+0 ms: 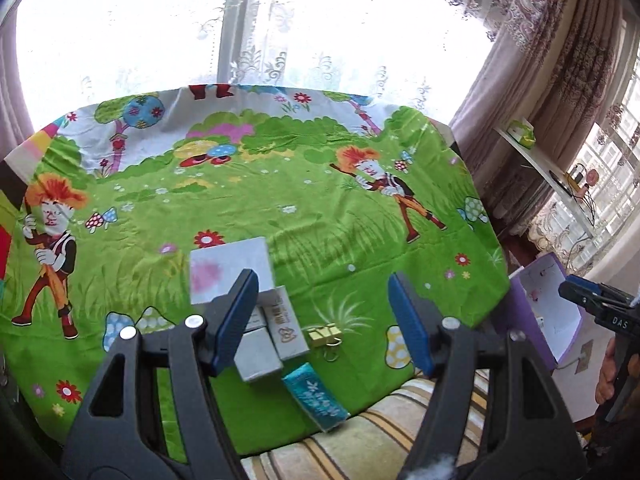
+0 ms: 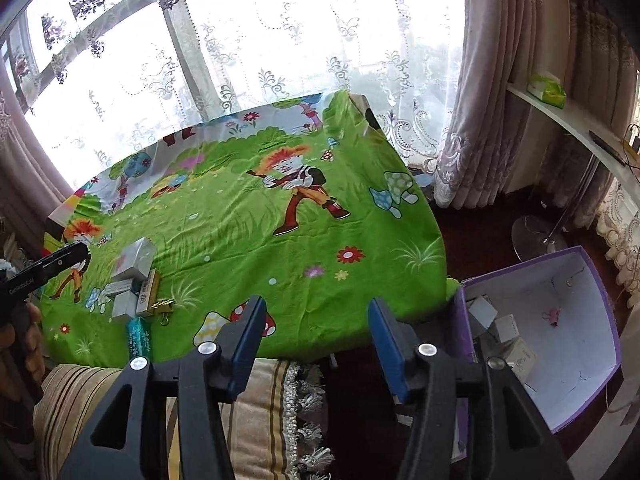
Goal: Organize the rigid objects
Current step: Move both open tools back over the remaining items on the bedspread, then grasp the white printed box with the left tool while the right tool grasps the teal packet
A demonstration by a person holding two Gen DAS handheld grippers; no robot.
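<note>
left gripper (image 1: 322, 312): jaws stand about half open, nothing between the pads. It hangs over the pile at the near edge of the table, so my guess is it's lining up the next pick.

right gripper (image 2: 316, 336): jaws also part open and empty. It sits over the table's near right corner, just beside the purple box (image 2: 600, 280); looks like it's between trips.

pile: big white box (image 1: 232, 272) farthest back, tilted a bit. The gold-printed box (image 1: 286, 328) runs its long axis from near to far across the table, leaning slightly left at the far end. A grey-white box (image 1: 260, 356) lies alongside it, touching. There's another small box behind the left jaw, mostly hidden.

small stuff: gold binder clips (image 1: 326, 336) just right of the gold-printed box, wire handles pointing toward the near edge. A teal packet (image 1: 316, 398) lies right at the table's edge, long axis diagonal, far end pointing up-left.

why bunched up: everything's crowded at the near edge, within easy reach of both hands, I reckon.

purple box: open top, stands off the table's right side. A few white boxes and a small pink clip (image 2: 553, 315) are already inside.

table (image 1: 304, 208): cartoon cloth, mostly bare beyond the pile.

progress: partway I'd say; several pieces are still out.
</note>
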